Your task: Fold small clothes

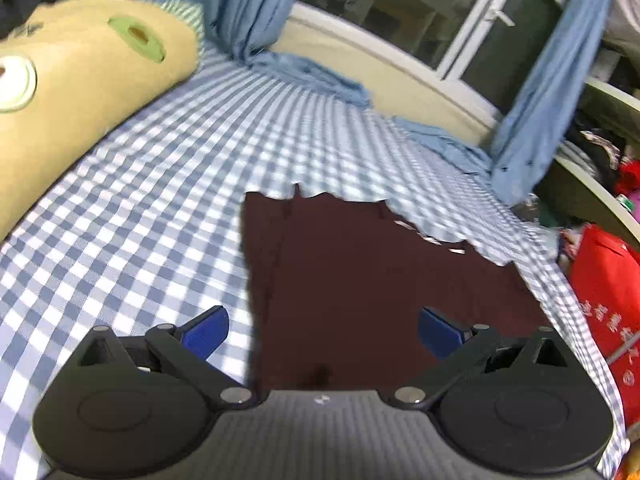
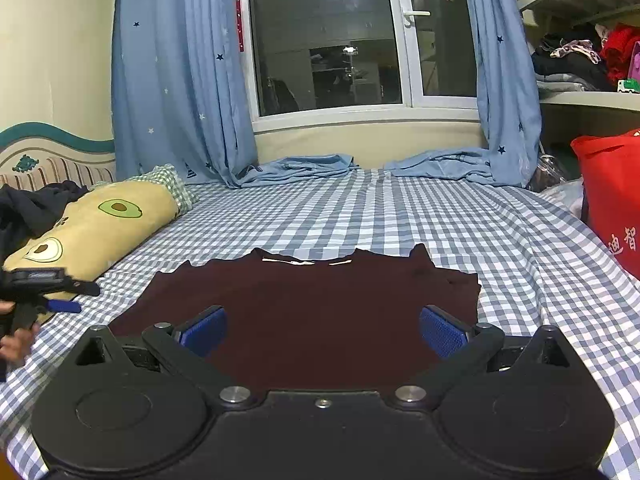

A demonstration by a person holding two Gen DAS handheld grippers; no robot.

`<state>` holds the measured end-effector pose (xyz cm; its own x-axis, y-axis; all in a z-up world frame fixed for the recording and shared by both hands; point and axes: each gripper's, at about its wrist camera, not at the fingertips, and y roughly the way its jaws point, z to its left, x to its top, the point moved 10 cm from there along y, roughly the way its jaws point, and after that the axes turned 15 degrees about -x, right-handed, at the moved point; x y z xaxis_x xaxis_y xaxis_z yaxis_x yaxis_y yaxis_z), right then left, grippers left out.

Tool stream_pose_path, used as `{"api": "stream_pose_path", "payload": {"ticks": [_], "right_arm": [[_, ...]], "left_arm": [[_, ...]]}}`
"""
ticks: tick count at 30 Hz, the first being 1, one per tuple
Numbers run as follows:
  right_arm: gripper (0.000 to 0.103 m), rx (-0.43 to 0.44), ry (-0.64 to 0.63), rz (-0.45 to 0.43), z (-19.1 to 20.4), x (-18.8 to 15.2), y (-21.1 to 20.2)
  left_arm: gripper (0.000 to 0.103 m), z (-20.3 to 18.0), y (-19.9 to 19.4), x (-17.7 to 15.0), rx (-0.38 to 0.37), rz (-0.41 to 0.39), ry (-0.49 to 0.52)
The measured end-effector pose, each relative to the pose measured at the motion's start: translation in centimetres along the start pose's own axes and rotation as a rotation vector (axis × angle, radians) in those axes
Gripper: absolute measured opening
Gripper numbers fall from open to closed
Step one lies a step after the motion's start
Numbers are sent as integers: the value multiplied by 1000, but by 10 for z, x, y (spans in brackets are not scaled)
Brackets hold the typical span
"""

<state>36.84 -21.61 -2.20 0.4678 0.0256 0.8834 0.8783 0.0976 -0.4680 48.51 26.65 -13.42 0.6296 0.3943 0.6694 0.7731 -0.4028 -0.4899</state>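
Note:
A dark maroon garment (image 2: pixel 316 308) lies spread flat on the blue-and-white checked bed sheet (image 2: pixel 440 220), its neck opening toward the window. My right gripper (image 2: pixel 323 330) hovers over its near edge, open, with nothing between the blue pads. In the left wrist view the same maroon garment (image 1: pixel 380 280) fills the lower middle; my left gripper (image 1: pixel 323 330) is open above its left edge, one pad over the sheet (image 1: pixel 140 220), the other over the cloth. The left gripper (image 2: pixel 52 300) also appears at the left edge of the right wrist view, held by a hand.
A yellow avocado-print pillow (image 2: pixel 96 224) lies at the left with dark clothes (image 2: pixel 28 208) behind it. Blue star curtains (image 2: pixel 180 80) hang by the window and pool on the bed. A red bag (image 2: pixel 612 196) stands at the right, beneath cluttered shelves (image 2: pixel 580 68).

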Motion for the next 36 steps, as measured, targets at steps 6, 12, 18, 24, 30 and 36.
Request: {"api": "stream_pose_path", "payload": {"ticks": [6, 12, 18, 24, 30, 36], "right_arm": [[102, 12, -1, 9, 4, 1, 0], [102, 4, 24, -13, 2, 7, 0], [102, -11, 37, -7, -2, 9, 5], [102, -38, 8, 8, -1, 6, 10], [102, -50, 1, 39, -5, -2, 21], [102, -67, -20, 96, -11, -26, 34]], "left_arm": [[100, 45, 43, -9, -28, 42, -140], [100, 68, 61, -17, -277, -16, -353], [94, 68, 83, -3, -370, -4, -395], [66, 66, 111, 4, -378, 33, -431], [14, 71, 104, -5, -244, 31, -390], [10, 24, 88, 14, -188, -10, -252]]}}
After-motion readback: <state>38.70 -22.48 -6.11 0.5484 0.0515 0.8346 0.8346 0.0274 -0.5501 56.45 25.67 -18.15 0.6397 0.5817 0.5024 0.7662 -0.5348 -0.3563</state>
